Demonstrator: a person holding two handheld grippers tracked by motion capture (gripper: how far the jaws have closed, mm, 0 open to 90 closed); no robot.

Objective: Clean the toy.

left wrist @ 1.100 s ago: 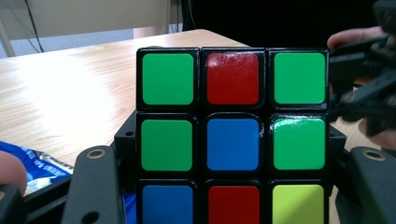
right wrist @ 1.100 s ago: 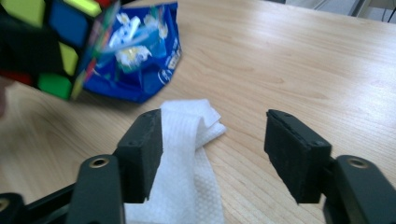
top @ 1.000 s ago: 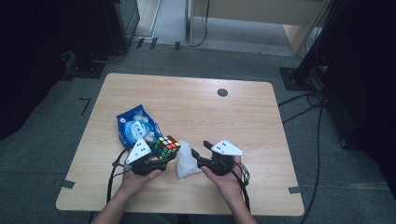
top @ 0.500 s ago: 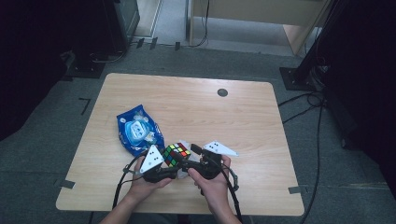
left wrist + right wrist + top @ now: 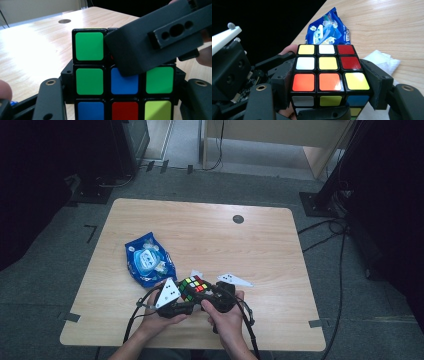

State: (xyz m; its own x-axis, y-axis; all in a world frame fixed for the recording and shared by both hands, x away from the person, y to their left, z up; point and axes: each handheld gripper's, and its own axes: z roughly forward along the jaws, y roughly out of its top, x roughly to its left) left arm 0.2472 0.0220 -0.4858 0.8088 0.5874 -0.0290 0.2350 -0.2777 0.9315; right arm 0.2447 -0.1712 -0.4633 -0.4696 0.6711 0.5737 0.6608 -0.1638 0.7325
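Multicoloured plastic puzzle cube [image 5: 194,287] now sits clamped between both tools at the table's [image 5: 280,250] near edge: since a second ago the left gripper [image 5: 186,296] carried it rightward to the right gripper [image 5: 207,295], which dropped the crumpled white tissue [image 5: 384,62], so twisting a layer looks next. One cube, one tissue just behind it, one blue snack bag [image 5: 148,262] farther left

Glossy plastic cube [image 5: 327,72], matt wooden table [image 5: 210,235]
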